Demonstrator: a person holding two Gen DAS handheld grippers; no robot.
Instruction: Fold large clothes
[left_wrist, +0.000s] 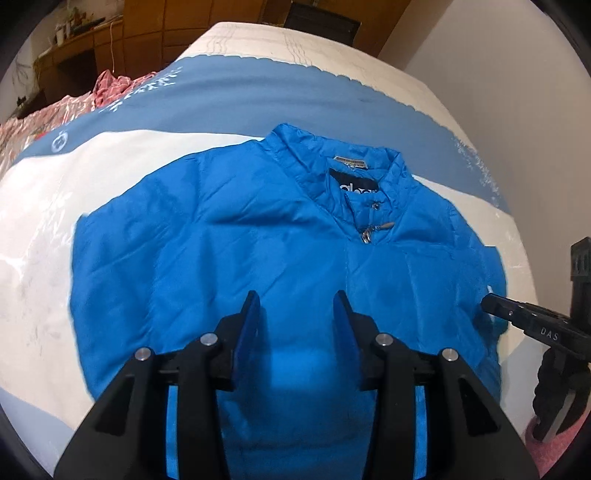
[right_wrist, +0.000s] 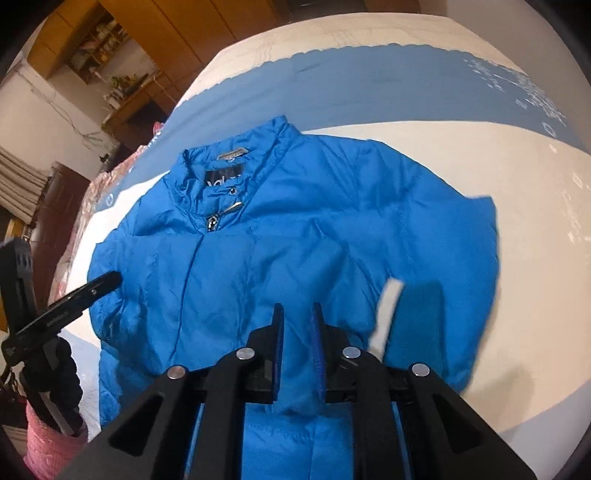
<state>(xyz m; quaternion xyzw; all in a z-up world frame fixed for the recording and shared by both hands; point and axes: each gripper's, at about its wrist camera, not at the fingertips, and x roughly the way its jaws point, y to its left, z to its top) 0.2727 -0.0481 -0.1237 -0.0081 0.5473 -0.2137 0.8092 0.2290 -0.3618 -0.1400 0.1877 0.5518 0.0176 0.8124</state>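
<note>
The blue jacket (left_wrist: 258, 266) lies front-up on the bed (left_wrist: 44, 236), filling the middle of both views, its collar (left_wrist: 354, 177) toward the top of the frame and its zipper pull (left_wrist: 366, 236) just below the collar. The sleeves appear folded in over the body, though the blur leaves this unsure. The shiny, puffy cloth looks light, soft and slippery, so it will likely sag and slide rather than hold a crease, and trapped air may make it spring back. The left gripper (left_wrist: 297, 306) hangs over the lower middle of the jacket with its fingers spread wide and nothing between them. The right gripper (right_wrist: 297, 321), at the lower centre of its own view, has its fingers drawn close with a fold of blue cloth between them; it appears to pinch that fold, with a white tag (right_wrist: 386, 314) just to its right. A good hold would be at seams or the hem, where the cloth is doubled and less apt to slip, taking a deep bite. Pink bedding (left_wrist: 33, 122) lies at the upper left.
</note>
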